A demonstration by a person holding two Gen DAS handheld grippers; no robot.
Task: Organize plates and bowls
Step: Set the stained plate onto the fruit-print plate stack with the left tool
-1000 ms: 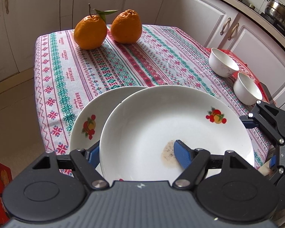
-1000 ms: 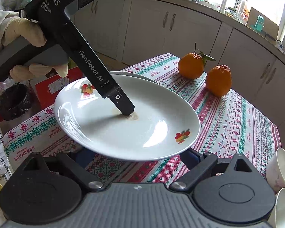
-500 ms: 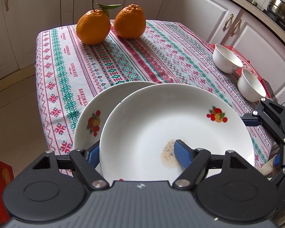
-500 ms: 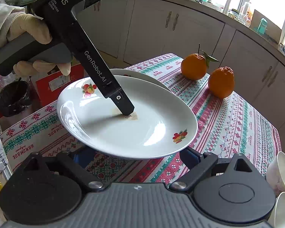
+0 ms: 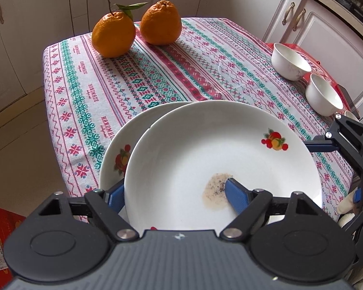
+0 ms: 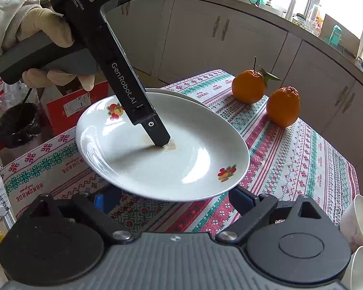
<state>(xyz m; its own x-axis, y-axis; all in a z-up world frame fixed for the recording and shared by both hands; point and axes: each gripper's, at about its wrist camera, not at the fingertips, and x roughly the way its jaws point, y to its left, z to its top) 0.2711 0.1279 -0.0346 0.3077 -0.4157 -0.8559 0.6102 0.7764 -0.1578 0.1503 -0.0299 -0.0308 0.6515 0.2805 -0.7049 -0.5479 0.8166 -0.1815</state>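
A white plate with fruit prints [image 5: 205, 149] [image 6: 181, 159] lies tilted, overlapping a second plate [image 5: 118, 149] [image 6: 171, 93] on the patterned tablecloth [image 5: 157, 72]. My left gripper [image 5: 176, 193] straddles the top plate's near rim and its jaws are opening. One finger [image 6: 157, 133] stands on a brown stain inside the plate; the other blue pad sits just outside the rim. My right gripper [image 6: 173, 199] is open, with both fingers low under the plate's edge. Two white bowls [image 5: 290, 62] [image 5: 324, 96] stand at the table's right edge.
Two oranges [image 5: 113, 33] [image 5: 161, 23] sit at the far end of the table. White cabinets surround it. A red box [image 6: 67, 106] and a dark bin [image 6: 17, 123] stand on the floor beyond the plates. A gloved hand [image 6: 43, 31] holds the left gripper.
The left gripper's fingers have spread a little wider around the plate's rim, and its view has tipped slightly. The plates and the right gripper have stayed put.
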